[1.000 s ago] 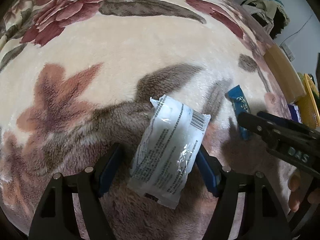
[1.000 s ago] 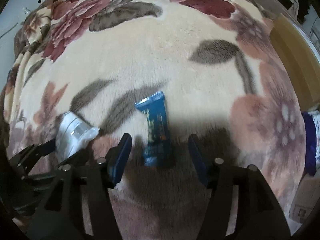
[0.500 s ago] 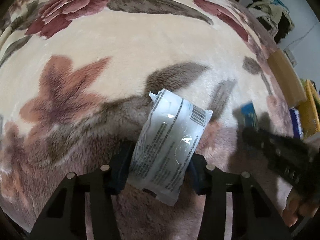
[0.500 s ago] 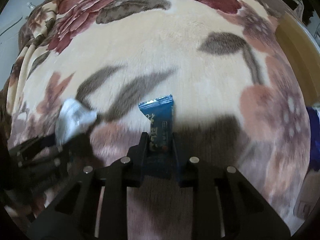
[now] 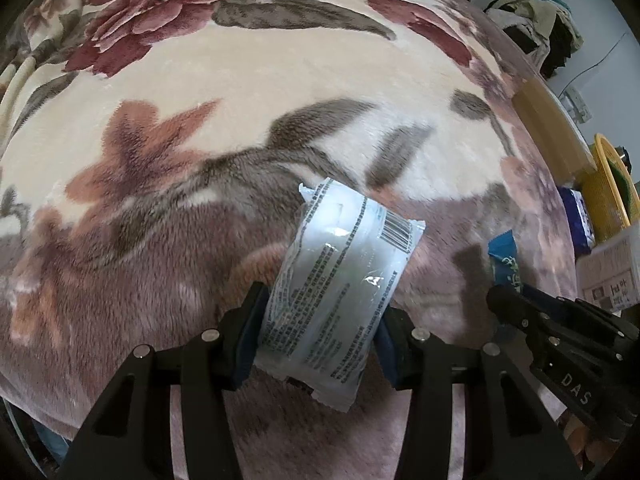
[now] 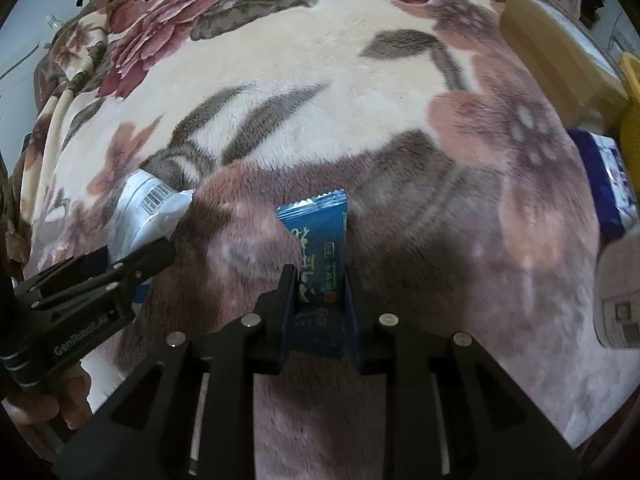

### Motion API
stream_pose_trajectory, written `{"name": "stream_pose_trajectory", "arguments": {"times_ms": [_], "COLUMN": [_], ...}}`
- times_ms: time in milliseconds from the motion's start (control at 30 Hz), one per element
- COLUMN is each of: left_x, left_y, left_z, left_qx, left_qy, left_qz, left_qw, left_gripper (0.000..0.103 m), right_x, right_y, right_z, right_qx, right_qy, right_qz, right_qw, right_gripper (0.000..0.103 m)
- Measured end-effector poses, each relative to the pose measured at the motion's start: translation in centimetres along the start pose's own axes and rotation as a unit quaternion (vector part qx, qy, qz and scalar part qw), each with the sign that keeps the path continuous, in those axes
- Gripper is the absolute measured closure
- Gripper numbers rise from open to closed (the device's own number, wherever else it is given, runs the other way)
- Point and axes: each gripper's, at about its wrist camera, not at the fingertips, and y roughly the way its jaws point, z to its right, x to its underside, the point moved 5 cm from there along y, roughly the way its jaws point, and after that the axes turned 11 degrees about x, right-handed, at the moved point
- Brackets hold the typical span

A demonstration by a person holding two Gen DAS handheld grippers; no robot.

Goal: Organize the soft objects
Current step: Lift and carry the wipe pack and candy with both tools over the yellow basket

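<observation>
White packet with black print and a barcode: clamped at its lower half between the jaws of the left gripper, upper end tilted toward the right, raised over the floral blanket with its shadow on the pile beneath. Blue packet with white lettering: pinched across its lower half by the right gripper, jaws pressed on both long edges, crimped top seal pointing away from the camera. Seen from the left wrist, right gripper just to the right of the white packet, blue packet poking up above its tip. Seen from the right wrist, left gripper at lower left with the white packet above it. Off the blanket's right edge: wooden bed rail, yellow basket, dark blue pack. Heap of clothes at upper right.
</observation>
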Motion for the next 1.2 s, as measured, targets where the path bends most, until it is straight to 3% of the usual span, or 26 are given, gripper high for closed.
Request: {"name": "stream_pose_trajectory", "arguments": {"times_ms": [500,1200], "left_x": [1.1,1.5], "left_y": [-2.6,-2.1], "left_z": [5.8,11.1], "left_qx": [0.003,0.000], "left_qy": [0.044,0.086], "left_qz": [0.010,0.000], "left_qw": [0.9990,0.9963], "left_gripper": [0.052,0.052], "right_x": [2.7,3.6], "right_y": [-3.9,-6.1], "right_z": [2.7,7.3], "right_qx": [0.008,0.007], "right_qy": [0.029,0.065], "right_qz": [0.023,0.042], "right_qw": [0.999,0.997], "right_gripper": [0.080,0.080]}}
